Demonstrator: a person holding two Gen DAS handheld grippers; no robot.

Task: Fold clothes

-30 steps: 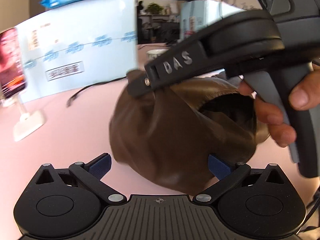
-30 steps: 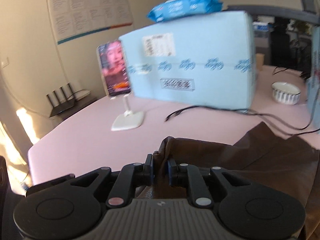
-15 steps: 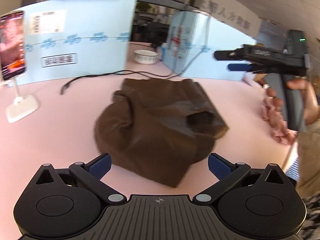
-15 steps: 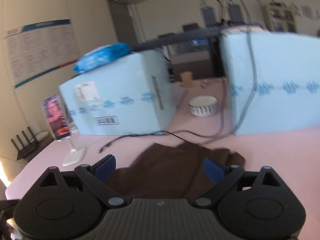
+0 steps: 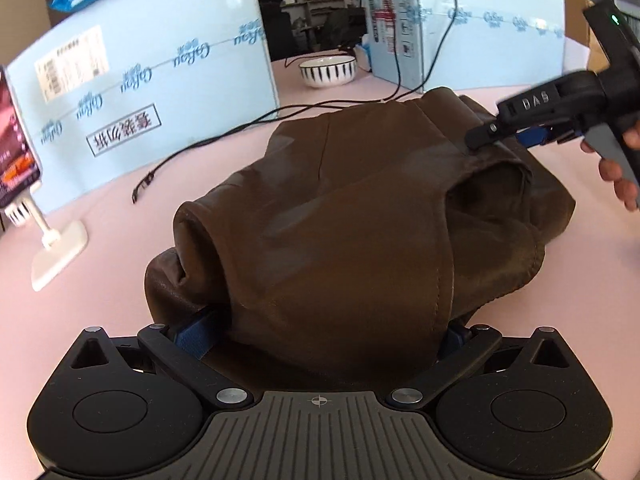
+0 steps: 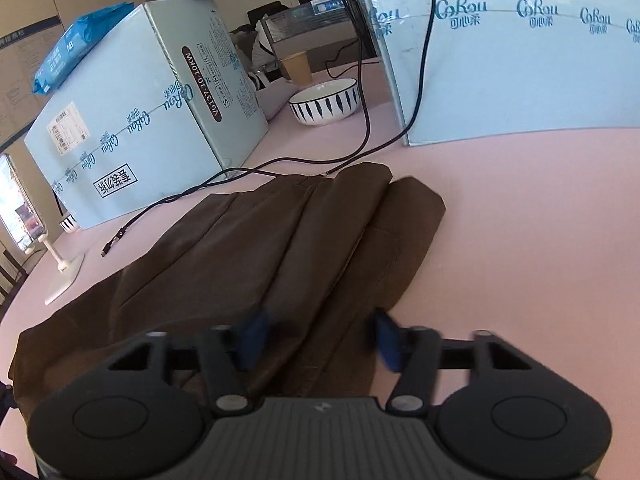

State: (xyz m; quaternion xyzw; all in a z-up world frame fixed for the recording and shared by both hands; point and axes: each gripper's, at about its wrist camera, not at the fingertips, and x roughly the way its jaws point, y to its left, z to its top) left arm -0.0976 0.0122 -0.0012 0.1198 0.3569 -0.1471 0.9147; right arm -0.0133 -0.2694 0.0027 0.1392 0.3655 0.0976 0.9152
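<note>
A brown garment [image 5: 360, 220] lies bunched on the pink table [image 5: 100, 320], with a rolled fold on its left and an open cuff or leg hole on its right. My left gripper [image 5: 324, 334] is open, with its blue pads on either side of the garment's near edge. My right gripper [image 6: 316, 340] is open, with its jaws partly closed over a fold of the garment [image 6: 260, 248]. In the left wrist view the right gripper [image 5: 516, 132] sits at the garment's far right edge.
Two light blue cartons [image 5: 140, 80] [image 6: 520, 60] stand at the back with a striped bowl [image 6: 324, 106] between them. A black cable [image 5: 224, 136] runs along the table behind the garment. A phone on a white stand [image 5: 24, 184] is at the left.
My right gripper let go of the garment, swung away, then came back down over its right side. My left gripper has moved forward until its pads flank the near edge. The garment dropped onto the table.
</note>
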